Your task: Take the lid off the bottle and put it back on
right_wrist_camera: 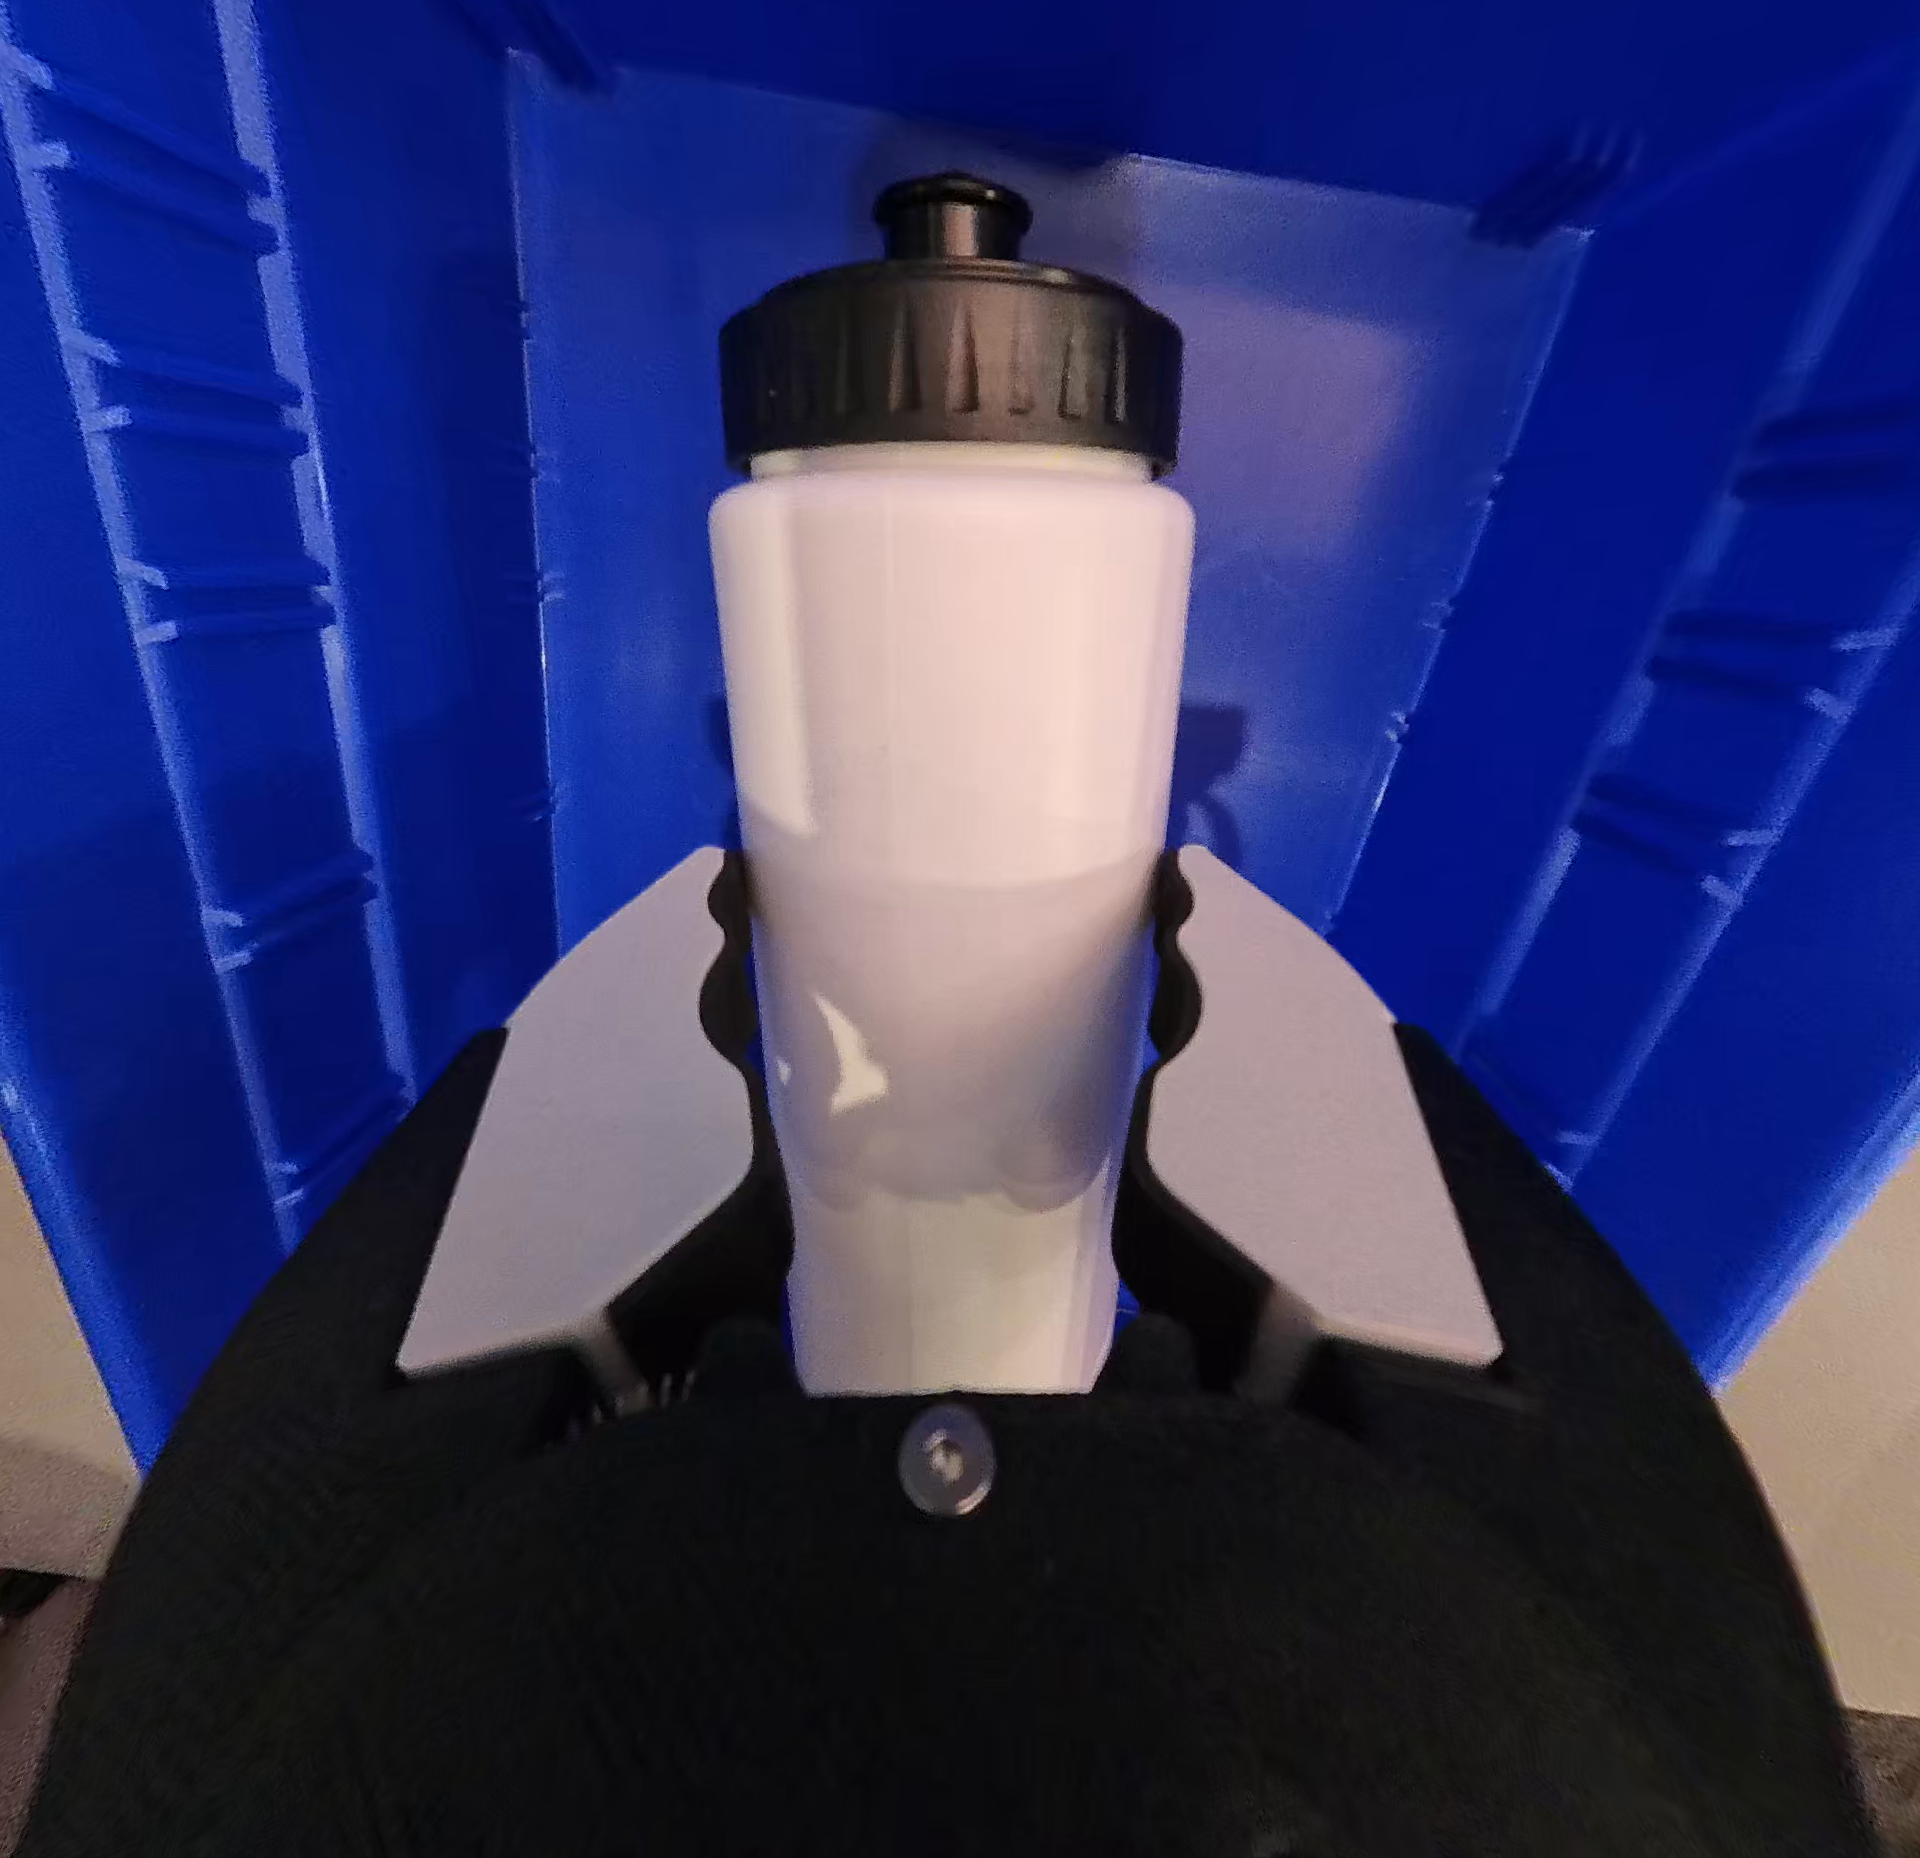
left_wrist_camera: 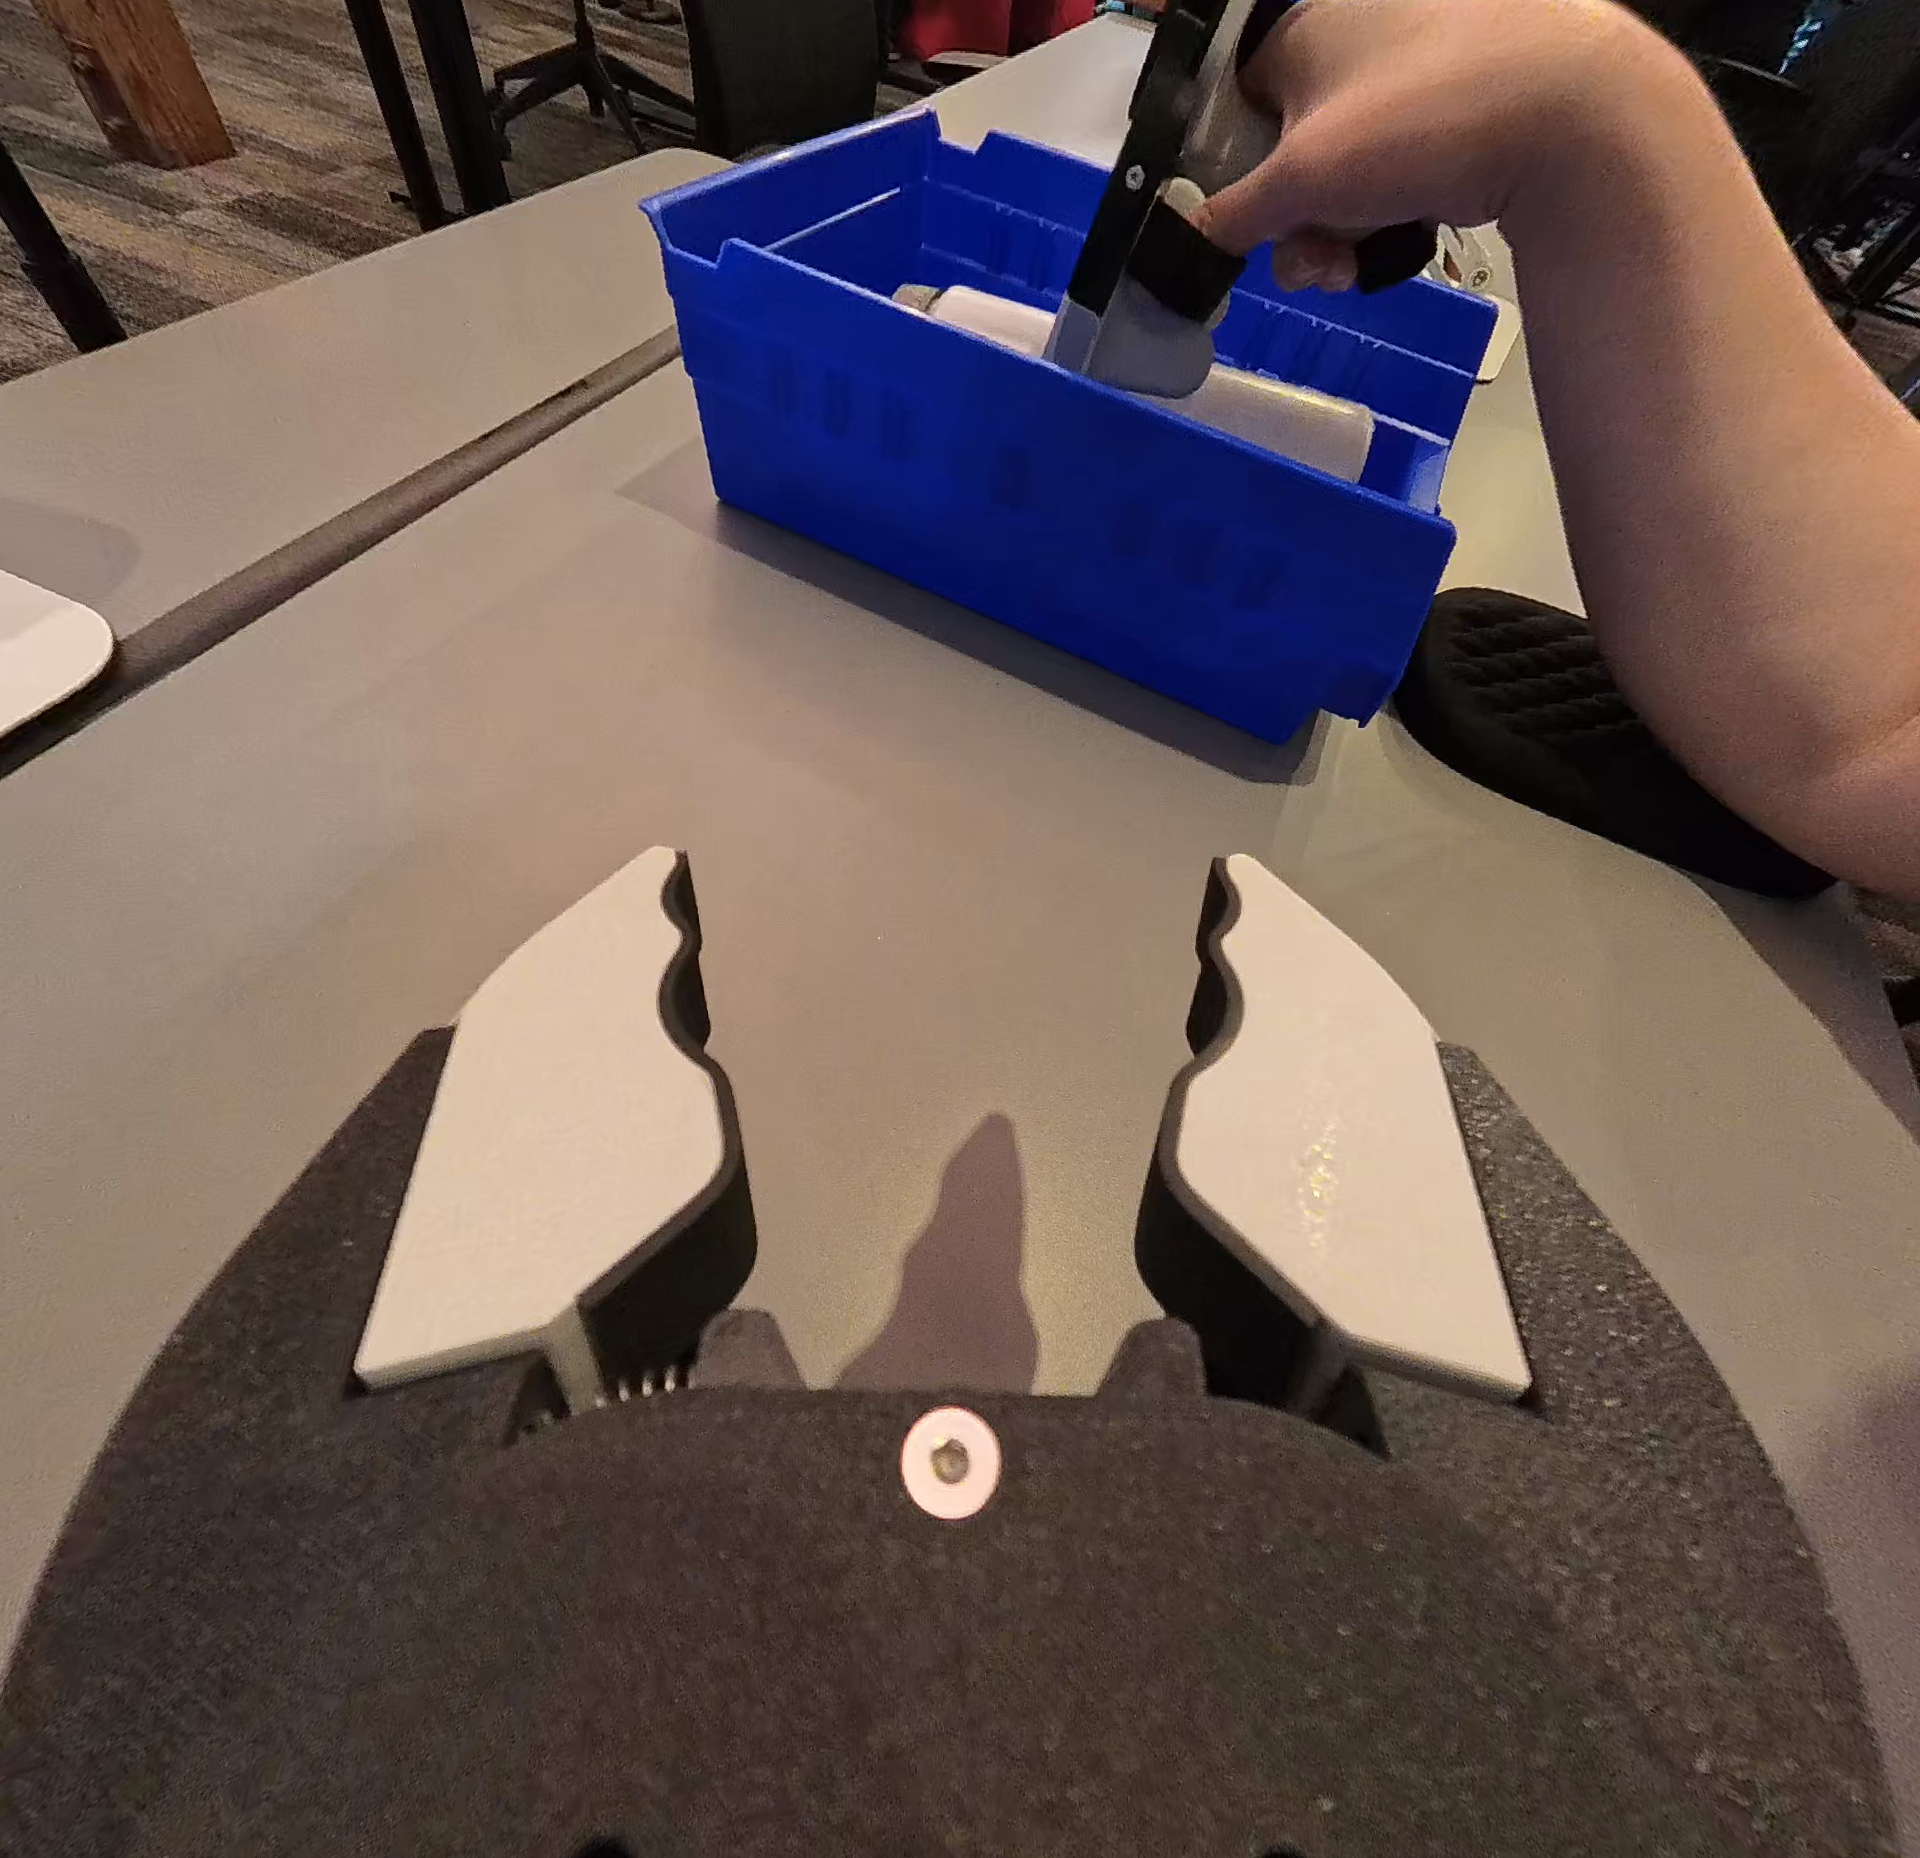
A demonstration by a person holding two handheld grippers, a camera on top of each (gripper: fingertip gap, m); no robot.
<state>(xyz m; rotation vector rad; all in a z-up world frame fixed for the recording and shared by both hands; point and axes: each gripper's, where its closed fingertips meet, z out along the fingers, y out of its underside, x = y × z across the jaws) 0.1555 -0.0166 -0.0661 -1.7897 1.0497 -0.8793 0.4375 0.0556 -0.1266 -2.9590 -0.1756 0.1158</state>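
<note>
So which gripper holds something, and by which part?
The right gripper grips the white bottle by its lower body, inside the blue bin. The left gripper holds nothing.

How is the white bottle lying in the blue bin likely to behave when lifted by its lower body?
The bottle looks glossy, so it may slip between the right gripper fingers. Its rounded body would probably roll if released. Its black lid end overhangs, so it may droop.
</note>
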